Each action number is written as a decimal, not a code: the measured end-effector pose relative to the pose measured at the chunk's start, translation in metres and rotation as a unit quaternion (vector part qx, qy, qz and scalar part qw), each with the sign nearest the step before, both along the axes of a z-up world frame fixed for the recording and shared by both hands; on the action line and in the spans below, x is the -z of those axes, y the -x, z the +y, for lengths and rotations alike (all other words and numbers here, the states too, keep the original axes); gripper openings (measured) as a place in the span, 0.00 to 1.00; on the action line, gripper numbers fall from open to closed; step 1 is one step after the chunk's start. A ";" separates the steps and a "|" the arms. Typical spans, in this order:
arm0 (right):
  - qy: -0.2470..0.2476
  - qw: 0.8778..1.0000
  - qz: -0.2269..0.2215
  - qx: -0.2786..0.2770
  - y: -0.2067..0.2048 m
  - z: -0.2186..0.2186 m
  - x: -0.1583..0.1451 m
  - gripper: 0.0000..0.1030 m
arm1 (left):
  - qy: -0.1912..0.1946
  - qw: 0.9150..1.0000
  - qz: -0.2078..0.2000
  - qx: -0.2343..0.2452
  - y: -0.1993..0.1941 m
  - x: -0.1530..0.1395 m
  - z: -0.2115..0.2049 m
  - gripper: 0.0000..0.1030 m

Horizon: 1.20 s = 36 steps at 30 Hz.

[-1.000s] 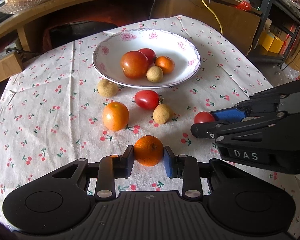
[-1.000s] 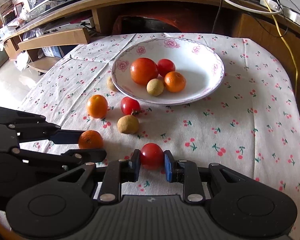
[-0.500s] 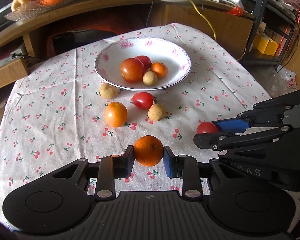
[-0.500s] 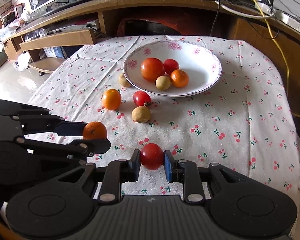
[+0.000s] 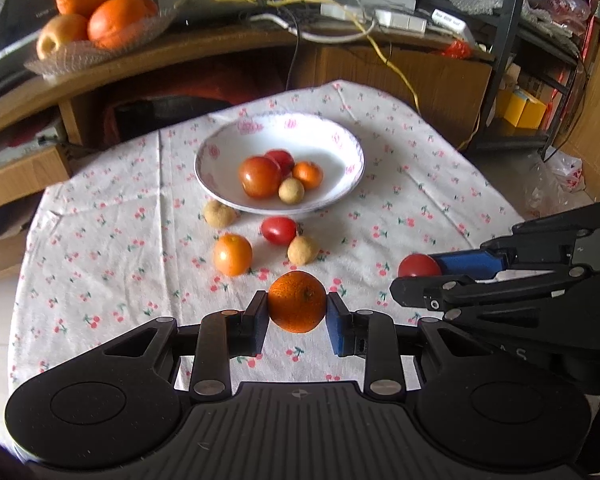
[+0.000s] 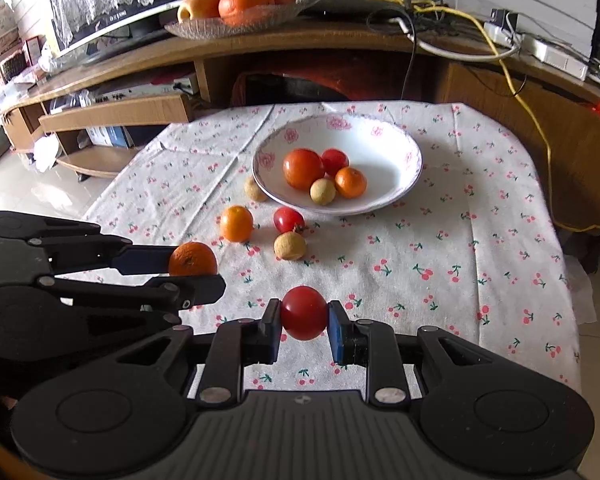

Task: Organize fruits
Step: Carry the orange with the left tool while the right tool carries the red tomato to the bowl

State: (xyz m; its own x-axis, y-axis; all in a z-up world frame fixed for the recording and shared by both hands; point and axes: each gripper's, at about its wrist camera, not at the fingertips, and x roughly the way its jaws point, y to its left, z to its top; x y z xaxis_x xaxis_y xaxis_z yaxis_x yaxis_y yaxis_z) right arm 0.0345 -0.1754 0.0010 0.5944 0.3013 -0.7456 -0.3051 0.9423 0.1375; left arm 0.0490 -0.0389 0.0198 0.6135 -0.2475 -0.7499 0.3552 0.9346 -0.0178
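Fruits lie scattered over the cherry-print tablecloth (image 5: 100, 240) that covers the tabletop, and the biggest thing on it is the white bowl (image 5: 332, 196) with pink flowers on its rim, set toward the far edge, about midway between the left and right edges. Inside the bowl sit a large tomato (image 5: 259, 176), a red tomato (image 5: 281, 159) behind it, a small orange (image 5: 308, 175) and a pale longan (image 5: 291, 191), all bunched together.

On the cloth just in front of the bowl's near rim are four loose pieces: a longan (image 5: 219, 213) touching or nearly touching the rim on the left, a loose orange (image 5: 233, 254) nearer the front edge, a cherry tomato (image 5: 278, 230), and a second longan (image 5: 302, 249) just beside that tomato.

The left gripper (image 5: 297, 316) is clenched on a mandarin (image 5: 297, 301), pinched between both pads and held above the cloth toward the near edge. The right gripper (image 6: 303, 326) grips a small red tomato (image 6: 303, 312) the same way, also clear of the cloth, to the right of the mandarin and well apart from it.

Beyond the far edge, a wooden shelf (image 6: 340, 44) carries a glass dish (image 6: 236, 24) of oranges, with cables and a yellow cord (image 6: 516, 76) trailing beside it.
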 end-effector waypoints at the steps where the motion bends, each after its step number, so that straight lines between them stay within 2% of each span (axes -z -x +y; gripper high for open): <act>1: -0.001 1.000 -0.003 0.000 0.002 0.000 -0.002 0.25 | 0.002 1.000 -0.004 -0.001 0.001 -0.003 0.000 0.37; 6: 0.003 1.000 -0.027 0.001 0.010 0.005 -0.015 0.25 | 0.002 1.000 -0.022 -0.007 0.005 -0.016 0.000 0.37; 17: -0.003 0.999 -0.046 0.012 0.010 0.002 -0.028 0.25 | 0.003 0.999 -0.047 -0.010 0.005 -0.029 -0.001 0.36; 27: -0.004 0.997 -0.066 0.029 -0.006 -0.005 -0.045 0.25 | 0.002 0.997 -0.071 -0.010 -0.009 -0.045 -0.008 0.35; 36: 0.010 0.997 -0.068 0.026 -0.028 -0.005 -0.046 0.25 | -0.003 0.998 -0.068 -0.011 -0.029 -0.045 -0.013 0.35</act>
State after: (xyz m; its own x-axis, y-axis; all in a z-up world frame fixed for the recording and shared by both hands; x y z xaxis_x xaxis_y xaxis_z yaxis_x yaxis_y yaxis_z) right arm 0.0623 -0.1801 0.0471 0.7044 0.2535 -0.6631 -0.2697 0.9596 0.0803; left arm 0.0778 -0.0515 0.0651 0.7148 -0.2278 -0.6612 0.3328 0.9424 0.0351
